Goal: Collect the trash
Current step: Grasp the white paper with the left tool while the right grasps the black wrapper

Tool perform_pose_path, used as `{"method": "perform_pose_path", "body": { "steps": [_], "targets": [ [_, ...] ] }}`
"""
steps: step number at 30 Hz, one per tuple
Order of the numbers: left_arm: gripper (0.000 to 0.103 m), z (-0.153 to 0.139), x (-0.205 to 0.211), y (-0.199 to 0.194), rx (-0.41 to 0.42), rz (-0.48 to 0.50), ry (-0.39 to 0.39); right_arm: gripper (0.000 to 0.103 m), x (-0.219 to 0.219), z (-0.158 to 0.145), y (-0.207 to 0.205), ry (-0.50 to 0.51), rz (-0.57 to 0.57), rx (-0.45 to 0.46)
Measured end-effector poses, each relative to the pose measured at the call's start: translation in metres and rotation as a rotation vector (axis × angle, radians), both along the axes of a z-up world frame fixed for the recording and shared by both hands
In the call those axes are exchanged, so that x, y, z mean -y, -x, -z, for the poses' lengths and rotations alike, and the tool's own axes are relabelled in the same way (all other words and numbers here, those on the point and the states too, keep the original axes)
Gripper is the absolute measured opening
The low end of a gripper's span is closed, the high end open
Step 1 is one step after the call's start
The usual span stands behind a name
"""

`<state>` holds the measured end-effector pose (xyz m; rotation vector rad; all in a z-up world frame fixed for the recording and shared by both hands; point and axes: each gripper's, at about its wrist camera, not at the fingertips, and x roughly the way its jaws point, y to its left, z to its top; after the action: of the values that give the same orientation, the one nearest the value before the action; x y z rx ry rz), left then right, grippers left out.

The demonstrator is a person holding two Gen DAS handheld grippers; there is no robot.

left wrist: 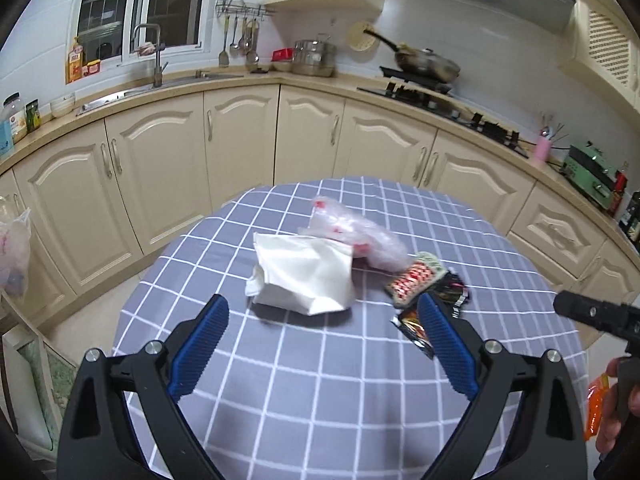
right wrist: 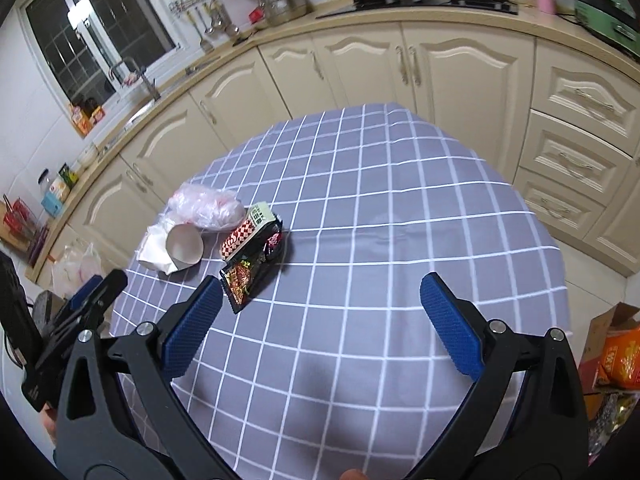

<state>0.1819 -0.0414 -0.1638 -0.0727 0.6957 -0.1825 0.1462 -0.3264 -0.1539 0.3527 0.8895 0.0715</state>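
Trash lies on a round table with a grey checked cloth [left wrist: 320,380]. A crumpled white paper bag [left wrist: 306,276] sits at the middle, a clear plastic bag with red print [left wrist: 356,232] behind it, and snack wrappers [left wrist: 424,284] to its right. My left gripper [left wrist: 322,312] is open, just short of the paper bag. In the right wrist view the paper bag [right wrist: 176,246], plastic bag [right wrist: 206,206] and wrappers [right wrist: 250,256] lie at the left. My right gripper [right wrist: 320,292] is open and empty above bare cloth [right wrist: 380,220].
Cream kitchen cabinets [left wrist: 240,152] curve behind the table, with sink [left wrist: 160,84] and stove [left wrist: 432,96] on the counter. A plastic bag hangs at the left [left wrist: 14,252]. A cardboard box with orange packets [right wrist: 616,352] stands on the floor at the right.
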Motion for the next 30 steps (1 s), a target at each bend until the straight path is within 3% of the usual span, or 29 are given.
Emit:
{"method": "perform_pose_path", "body": {
  "steps": [11, 12, 14, 16, 17, 18, 19, 30],
  "targets": [
    [0.091, 0.040, 0.010, -0.064, -0.077, -0.049, -0.033, 0.095, -0.028, 0.035, -0.047, 0.031, -0.070, -0.060],
    [0.072, 0.042, 0.011, -0.066, -0.080, -0.040, -0.043, 0.092, -0.035, 0.038, -0.052, 0.033, -0.084, -0.065],
    [0.068, 0.044, 0.012, -0.070, -0.095, -0.021, -0.044, 0.085, -0.045, 0.043, -0.059, 0.038, -0.106, -0.070],
    [0.067, 0.045, 0.011, -0.070, -0.094, -0.006, -0.049, 0.071, -0.059, 0.051, -0.066, 0.053, -0.137, -0.088],
    [0.066, 0.045, 0.011, -0.068, -0.092, 0.002, -0.051, 0.061, -0.064, 0.051, -0.067, 0.080, -0.139, -0.077],
    [0.065, 0.045, 0.010, -0.066, -0.091, 0.005, -0.049, 0.040, -0.068, 0.051, -0.067, 0.091, -0.145, -0.070],
    [0.065, 0.044, 0.009, -0.064, -0.092, 0.007, -0.048, 0.027, -0.068, 0.052, -0.067, 0.075, -0.152, -0.076],
    [0.064, 0.035, -0.014, -0.013, -0.084, -0.026, -0.005, 0.014, -0.041, 0.038, -0.020, 0.020, -0.124, -0.043]
  ]
}}
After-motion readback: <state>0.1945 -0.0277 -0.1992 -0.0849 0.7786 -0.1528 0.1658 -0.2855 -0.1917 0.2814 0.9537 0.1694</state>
